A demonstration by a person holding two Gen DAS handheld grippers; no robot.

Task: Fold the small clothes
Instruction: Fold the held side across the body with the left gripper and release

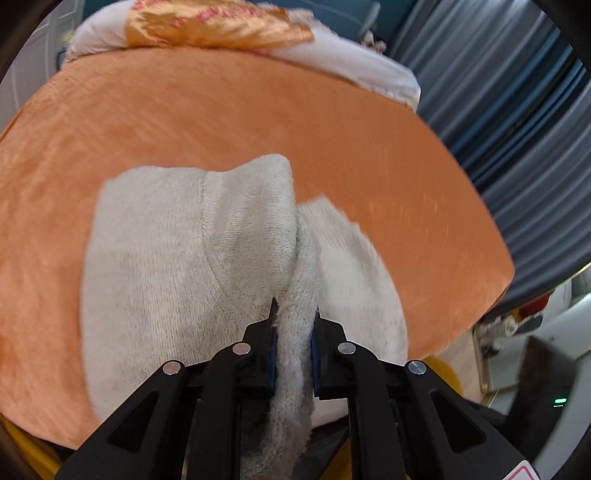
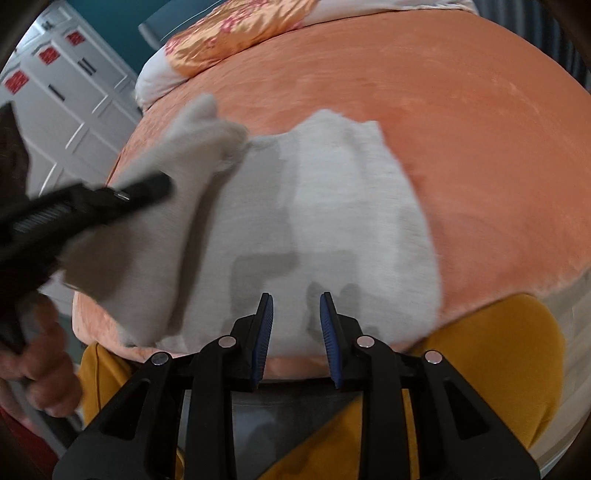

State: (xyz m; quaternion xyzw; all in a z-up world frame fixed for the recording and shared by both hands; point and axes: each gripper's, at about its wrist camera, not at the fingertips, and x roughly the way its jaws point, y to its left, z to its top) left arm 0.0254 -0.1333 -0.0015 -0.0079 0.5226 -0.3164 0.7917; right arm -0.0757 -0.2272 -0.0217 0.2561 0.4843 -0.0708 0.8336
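A small white fleece garment [image 1: 177, 258] lies on the orange bed cover [image 1: 258, 118]. My left gripper [image 1: 294, 312] is shut on a fold of the garment's edge and holds it lifted off the bed. In the right wrist view the garment [image 2: 332, 221] lies spread on the cover, with its left part raised by the left gripper [image 2: 147, 190], which comes in from the left. My right gripper [image 2: 296, 301] is open and empty, just above the garment's near edge.
An orange patterned pillow [image 1: 218, 22] on white bedding lies at the head of the bed. Grey-blue curtains [image 1: 517, 110] hang to the right. White cabinet doors [image 2: 62, 92] stand left of the bed. A yellow sheet [image 2: 498, 350] shows at the near edge.
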